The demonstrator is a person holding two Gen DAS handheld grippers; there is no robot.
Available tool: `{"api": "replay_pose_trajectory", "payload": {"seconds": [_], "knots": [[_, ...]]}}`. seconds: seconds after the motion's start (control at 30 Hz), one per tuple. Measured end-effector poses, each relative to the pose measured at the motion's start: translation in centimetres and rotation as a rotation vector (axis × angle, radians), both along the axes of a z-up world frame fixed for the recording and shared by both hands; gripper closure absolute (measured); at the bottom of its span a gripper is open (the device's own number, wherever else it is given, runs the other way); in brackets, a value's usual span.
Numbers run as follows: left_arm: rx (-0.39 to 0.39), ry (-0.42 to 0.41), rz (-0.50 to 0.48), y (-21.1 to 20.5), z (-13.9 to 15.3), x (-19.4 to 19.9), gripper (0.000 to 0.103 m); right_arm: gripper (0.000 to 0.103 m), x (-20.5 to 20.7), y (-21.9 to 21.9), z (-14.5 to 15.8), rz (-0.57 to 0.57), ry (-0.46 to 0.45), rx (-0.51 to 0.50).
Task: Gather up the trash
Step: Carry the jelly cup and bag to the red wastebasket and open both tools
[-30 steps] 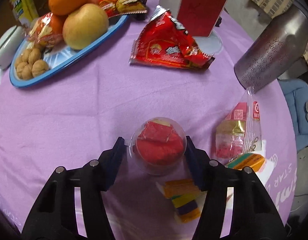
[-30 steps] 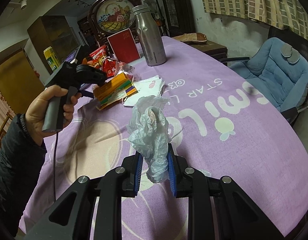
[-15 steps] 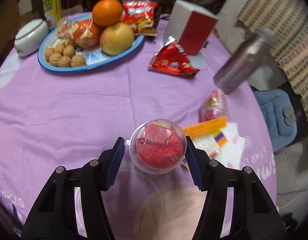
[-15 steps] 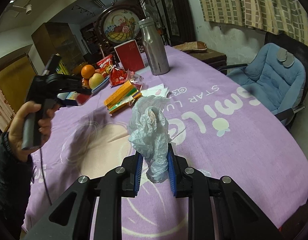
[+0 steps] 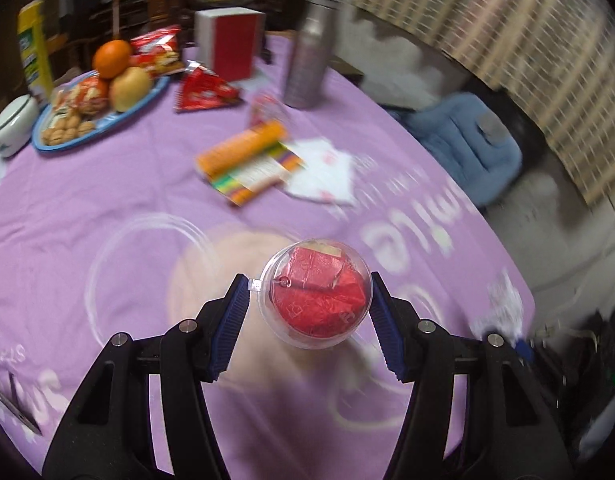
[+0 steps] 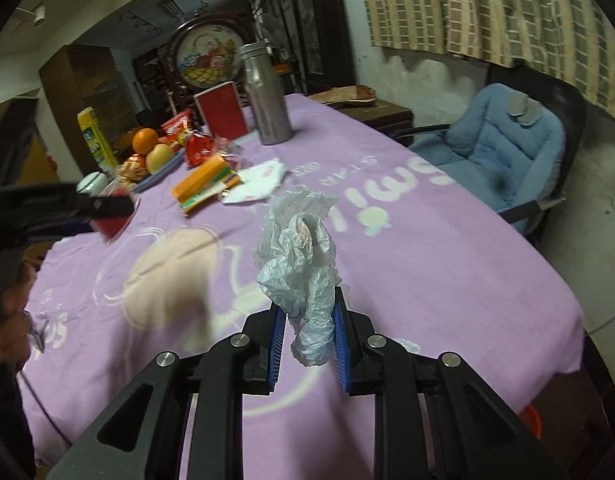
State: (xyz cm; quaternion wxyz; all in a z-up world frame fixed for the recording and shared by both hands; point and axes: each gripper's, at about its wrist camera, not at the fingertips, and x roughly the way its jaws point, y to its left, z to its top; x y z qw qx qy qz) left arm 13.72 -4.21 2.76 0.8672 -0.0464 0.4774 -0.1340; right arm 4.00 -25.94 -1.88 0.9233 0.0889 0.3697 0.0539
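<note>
My left gripper point(image 5: 309, 322) is shut on a clear plastic cup with crumpled red wrappers inside point(image 5: 315, 294) and holds it above the purple tablecloth point(image 5: 107, 184). In the right wrist view the left gripper point(image 6: 107, 210) shows blurred at the left with the red cup point(image 6: 115, 220). My right gripper point(image 6: 309, 336) is shut on a crumpled pale plastic bag point(image 6: 299, 256) above the table's near edge. An orange snack box point(image 5: 243, 160) lies on the table beside a white paper wrapper point(image 5: 327, 176) and a red snack packet point(image 5: 205, 92).
A blue plate point(image 5: 95, 128) with fruit and walnuts, a steel bottle point(image 5: 311, 68) and a red box point(image 5: 231, 46) stand at the far side. A blue cushioned chair point(image 6: 495, 144) stands to the right of the table. A small white dish point(image 5: 13, 124) sits far left.
My left gripper has lifted the cup of red wrappers off the table and swung back and to the right. My right gripper has held the bag nearly still.
</note>
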Motion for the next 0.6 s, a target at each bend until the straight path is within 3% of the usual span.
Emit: {"api": "replay_pose_trajectory", "payload": {"seconds": [0.23, 0.4, 0.6], "knots": [[0.02, -0.025, -0.153, -6.1, -1.2, -5.0, 0.044, 0.08, -3.8, -4.8, -1.2, -0.104, 0.004, -0.009], [0.059, -0.068, -0.266, -10.7, -1.2, -7.8, 0.044, 0.08, -7.9, -8.3, -1.9, -0.219, -0.013, -0.084], [0.086, -0.094, -0.445, -17.1, -1.9, -11.5, 0.044, 0.08, -12.5, -13.3, -4.5, -0.356, 0.042, -0.114]]}}
